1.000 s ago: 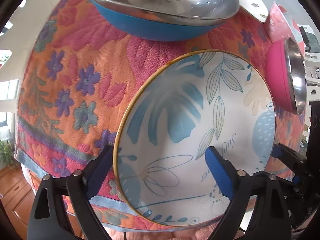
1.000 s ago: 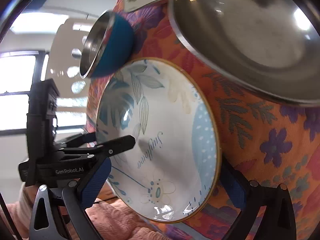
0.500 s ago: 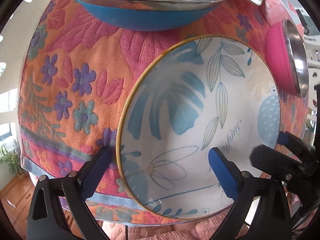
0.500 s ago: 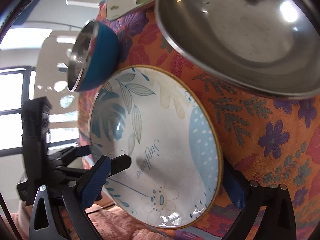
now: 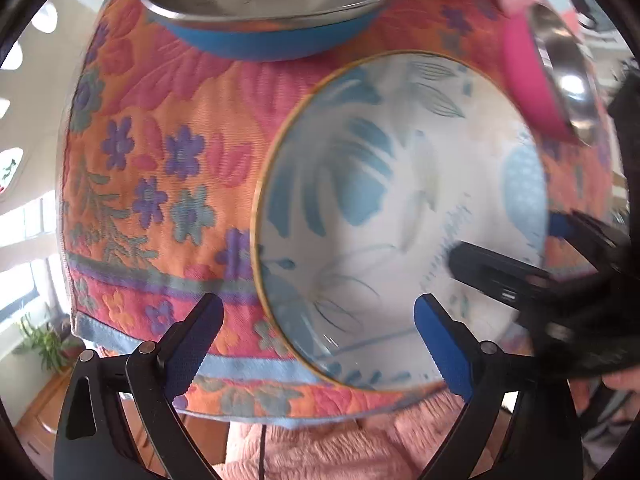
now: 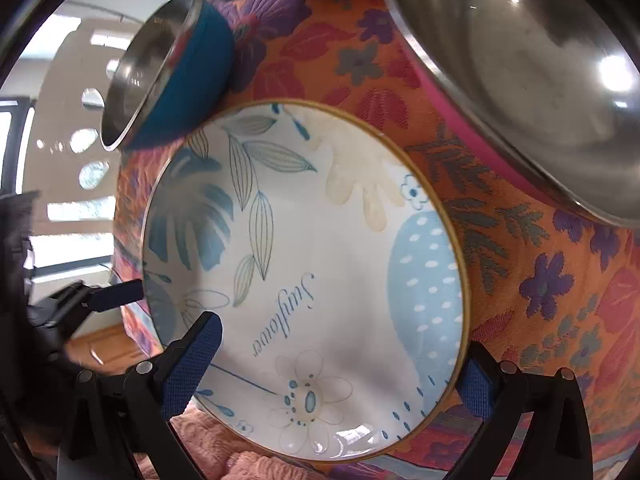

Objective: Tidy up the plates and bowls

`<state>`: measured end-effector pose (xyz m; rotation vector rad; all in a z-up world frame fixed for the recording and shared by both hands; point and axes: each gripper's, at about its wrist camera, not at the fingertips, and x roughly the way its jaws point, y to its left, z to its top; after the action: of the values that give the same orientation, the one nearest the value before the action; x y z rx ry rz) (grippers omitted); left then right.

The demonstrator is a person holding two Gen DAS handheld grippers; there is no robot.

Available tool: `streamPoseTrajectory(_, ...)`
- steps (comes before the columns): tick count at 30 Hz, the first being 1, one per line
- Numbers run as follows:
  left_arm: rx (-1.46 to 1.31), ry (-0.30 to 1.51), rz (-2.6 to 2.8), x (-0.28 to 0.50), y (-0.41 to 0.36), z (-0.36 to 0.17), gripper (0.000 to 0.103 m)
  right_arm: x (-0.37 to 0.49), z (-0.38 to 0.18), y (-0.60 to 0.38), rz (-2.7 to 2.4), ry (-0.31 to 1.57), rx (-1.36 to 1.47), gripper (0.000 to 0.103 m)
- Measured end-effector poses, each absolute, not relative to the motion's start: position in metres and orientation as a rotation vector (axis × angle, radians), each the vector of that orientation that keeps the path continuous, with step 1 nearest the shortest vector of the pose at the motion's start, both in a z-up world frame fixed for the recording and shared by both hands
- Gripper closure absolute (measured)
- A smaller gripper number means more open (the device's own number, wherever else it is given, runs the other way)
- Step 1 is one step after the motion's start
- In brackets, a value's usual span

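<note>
Two open hand-held grippers, left (image 5: pixel 316 340), right (image 6: pixel 336 364), straddling floral plate (image 6: pixel 320 240) rim, blue bowl (image 6: pixel 188 80) touching far edge.

In the left wrist view the floral plate (image 5: pixel 384 208) is motion-blurred, its lettering unreadable, the blue bowl (image 5: pixel 272 4) is cut off at the top edge, and in the right wrist view the plate's rim hides part of the right gripper's (image 6: pixel 332 364) outer finger (image 6: pixel 476 386).

My left black-framed two-finger gripper (image 5: pixel 318 332) wore blue textured pads (image 5: pixel 442 346), silver screws at five and seven o'clock. My right matching gripper (image 6: pixel 332 364) looked identical. Fuzzy pink sleeve (image 5: pixel 340 448) at six o'clock.
</note>
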<state>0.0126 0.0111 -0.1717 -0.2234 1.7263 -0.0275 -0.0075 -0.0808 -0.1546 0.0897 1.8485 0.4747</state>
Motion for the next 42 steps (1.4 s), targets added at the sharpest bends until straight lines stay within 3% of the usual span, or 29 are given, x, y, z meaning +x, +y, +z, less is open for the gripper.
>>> streamPoseTrajectory(6,-0.23,1.692,-0.049,0.001,0.018,-0.141,0.008,-0.004,-0.149,-0.081,0.419,1.923,0.09,0.0)
streamPoseTrajectory(15,-0.325,1.616,-0.004,-0.004,0.057,-0.102,0.008,0.013,-0.089,-0.089,0.576,1.91,0.168,0.001)
streamPoseTrajectory(24,-0.303,1.521,0.019,0.072,0.076,-0.041,0.008,0.083,0.001,-0.081,0.665,1.696,0.089,0.001)
streamPoseTrajectory(33,-0.238,1.366,0.037,0.171,0.094,0.003,0.008,0.199,0.053,-0.067,0.672,1.559,0.038,0.001)
streamPoseTrajectory(37,-0.191,1.384,0.026,0.219,0.099,-0.007,0.007,0.253,0.034,-0.062,0.631,1.56,0.01,0.0)
streamPoseTrajectory(42,-0.196,1.512,0.076,0.272,0.107,-0.073,0.008,0.307,-0.073,-0.06,0.517,1.752,0.002,0.004)
